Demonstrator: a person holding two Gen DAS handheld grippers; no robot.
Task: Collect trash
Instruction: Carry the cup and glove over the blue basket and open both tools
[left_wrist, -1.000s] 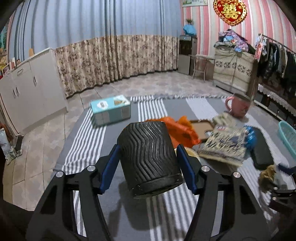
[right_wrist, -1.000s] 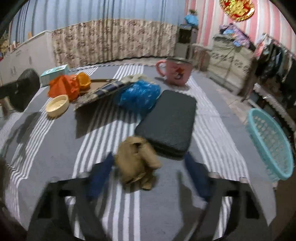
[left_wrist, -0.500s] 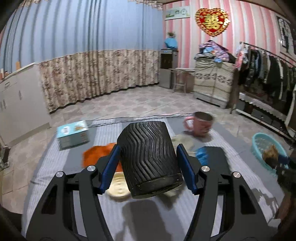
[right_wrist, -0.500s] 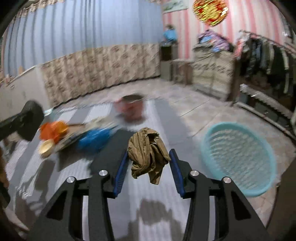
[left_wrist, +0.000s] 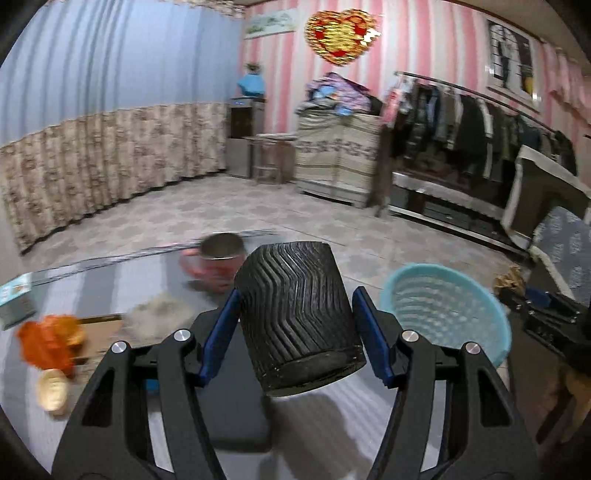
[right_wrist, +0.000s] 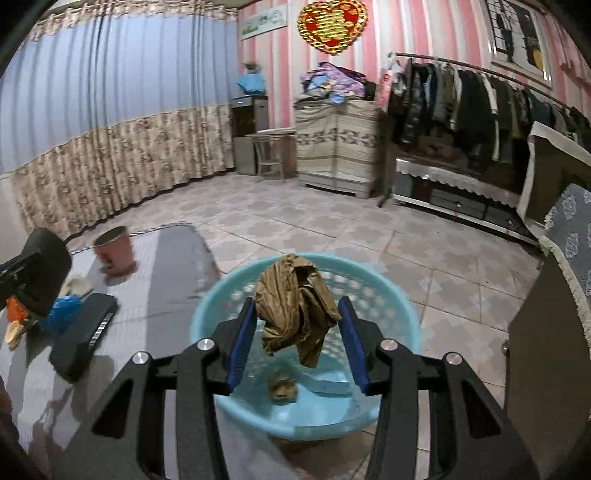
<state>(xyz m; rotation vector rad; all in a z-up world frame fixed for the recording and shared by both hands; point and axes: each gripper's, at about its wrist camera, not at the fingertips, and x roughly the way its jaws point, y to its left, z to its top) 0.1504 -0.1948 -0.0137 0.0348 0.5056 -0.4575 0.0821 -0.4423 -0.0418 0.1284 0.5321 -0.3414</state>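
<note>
The right gripper (right_wrist: 297, 332) has its 2 blue-padded jaws clamped on a crumpled brown paper wad (right_wrist: 295, 306), held above the round light-blue plastic mesh basket (right_wrist: 391, 291), where another brown scrap (right_wrist: 282, 387) lies. The left gripper (left_wrist: 295, 325) is closed around a black ribbed cylindrical cup (left_wrist: 299, 317) over the grey striped mat (left_wrist: 110, 284). No writing is legible; only a barcode shows on the flat black case (right_wrist: 83, 332).

crumpled brown wad (right_wrist: 295, 306) hanging above teal basket (right_wrist: 402, 310), ribbed black cup (left_wrist: 299, 317) tilted
</note>
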